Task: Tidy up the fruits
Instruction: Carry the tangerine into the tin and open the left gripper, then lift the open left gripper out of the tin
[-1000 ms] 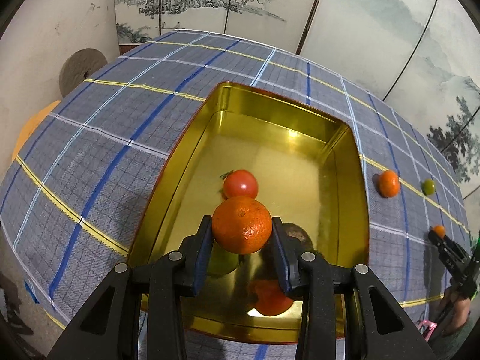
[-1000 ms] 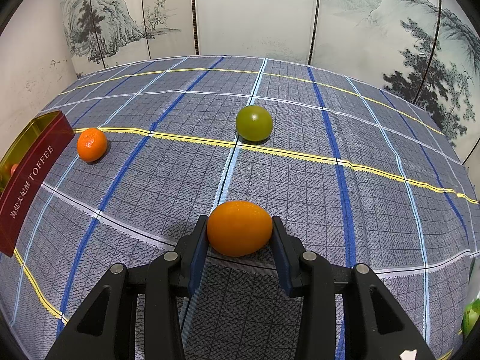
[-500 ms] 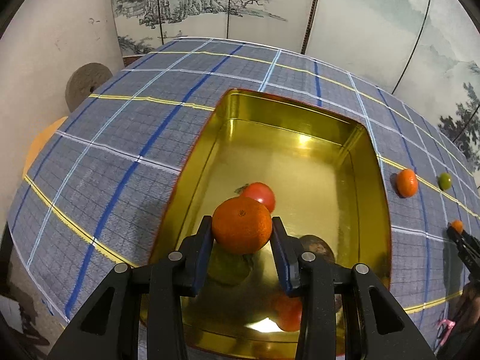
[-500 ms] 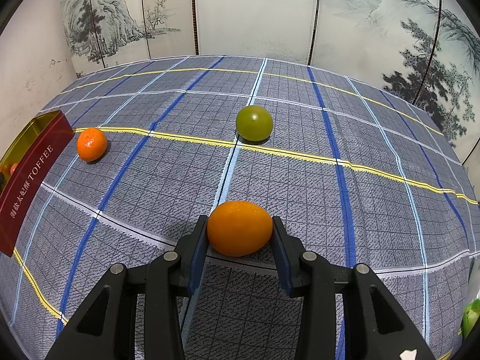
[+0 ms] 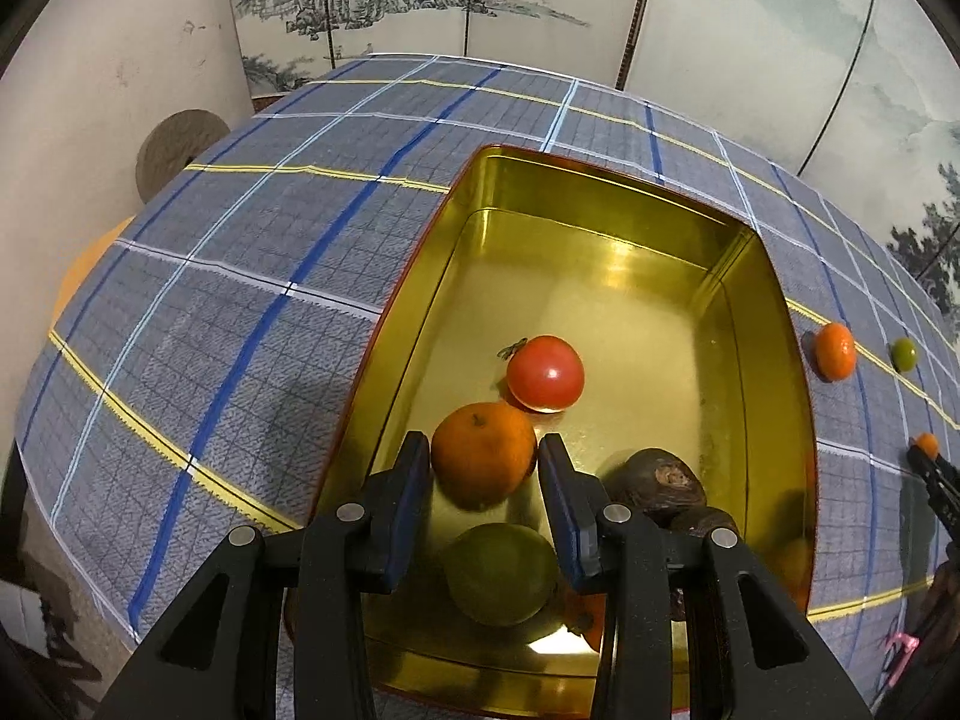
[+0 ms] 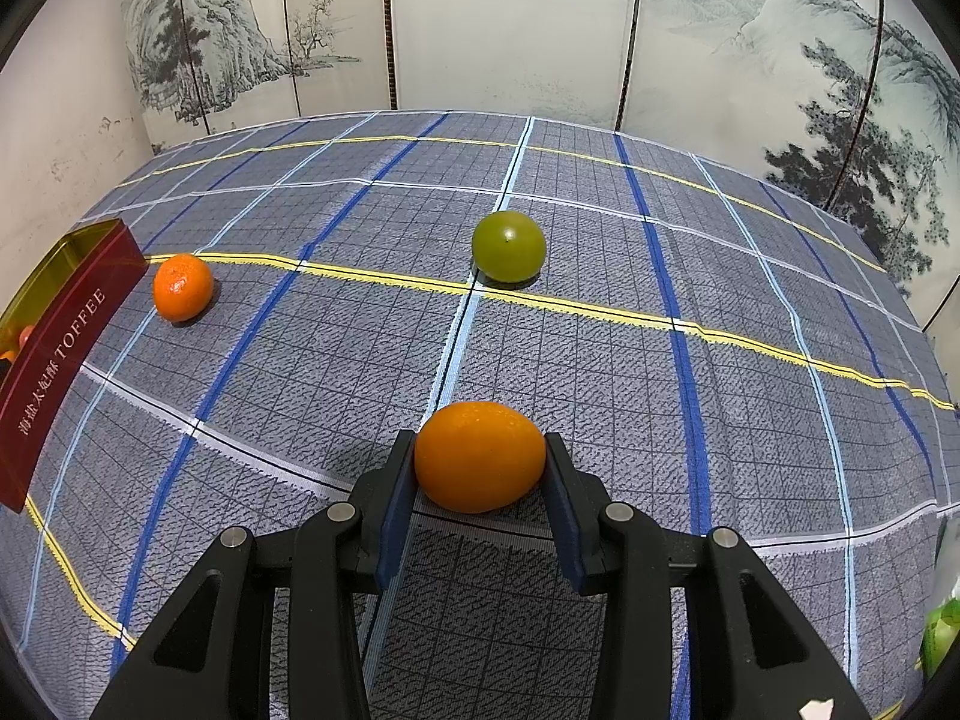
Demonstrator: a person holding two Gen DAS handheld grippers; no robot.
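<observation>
— What does the left claw (image 5: pixel 483 456) hold?
— A mandarin (image 5: pixel 483 455), pinched between its pads, low inside the gold tin (image 5: pixel 612 222). A tomato (image 5: pixel 545 372) lies just beyond it, a green fruit (image 5: pixel 501 573) and a brown one (image 5: pixel 657 477) nearer the camera.

— And the right claw (image 6: pixel 480 459)?
— Closed on a smooth orange fruit (image 6: pixel 480 456) above the plaid tabletop (image 6: pixel 600 360). Farther out lie a green fruit (image 6: pixel 509 245) and another mandarin (image 6: pixel 182 287), the latter just beside the tin's red wall (image 6: pixel 60 360).
</observation>
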